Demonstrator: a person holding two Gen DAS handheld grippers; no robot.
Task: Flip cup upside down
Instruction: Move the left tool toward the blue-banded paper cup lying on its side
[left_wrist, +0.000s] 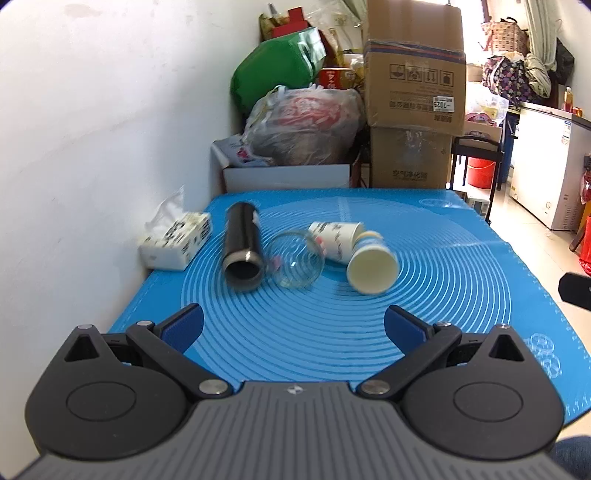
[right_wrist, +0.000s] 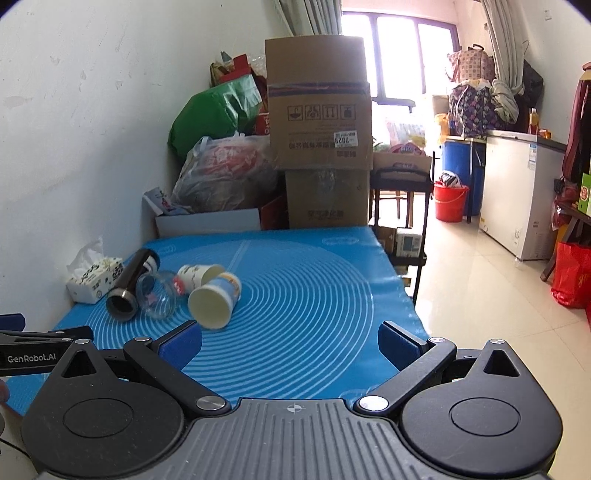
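Several cups lie on their sides on the blue mat (left_wrist: 424, 295). A black metal tumbler (left_wrist: 242, 249) lies at the left, a clear glass cup (left_wrist: 295, 260) beside it, a printed white paper cup (left_wrist: 336, 238) behind, and a blue-and-yellow paper cup (left_wrist: 371, 264) with its mouth toward me. The right wrist view shows them at the left: tumbler (right_wrist: 131, 282), glass (right_wrist: 157, 293), white cup (right_wrist: 197, 275), blue cup (right_wrist: 214, 299). My left gripper (left_wrist: 293, 326) is open and empty, short of the cups. My right gripper (right_wrist: 290, 341) is open and empty, right of the cups.
A tissue box (left_wrist: 175, 240) sits at the mat's left edge by the white wall. Cardboard boxes (left_wrist: 413, 110) and plastic bags (left_wrist: 303, 125) are piled behind the table. The table's right edge drops to a tiled floor (right_wrist: 480, 295). The left gripper's body (right_wrist: 33, 350) shows at the left.
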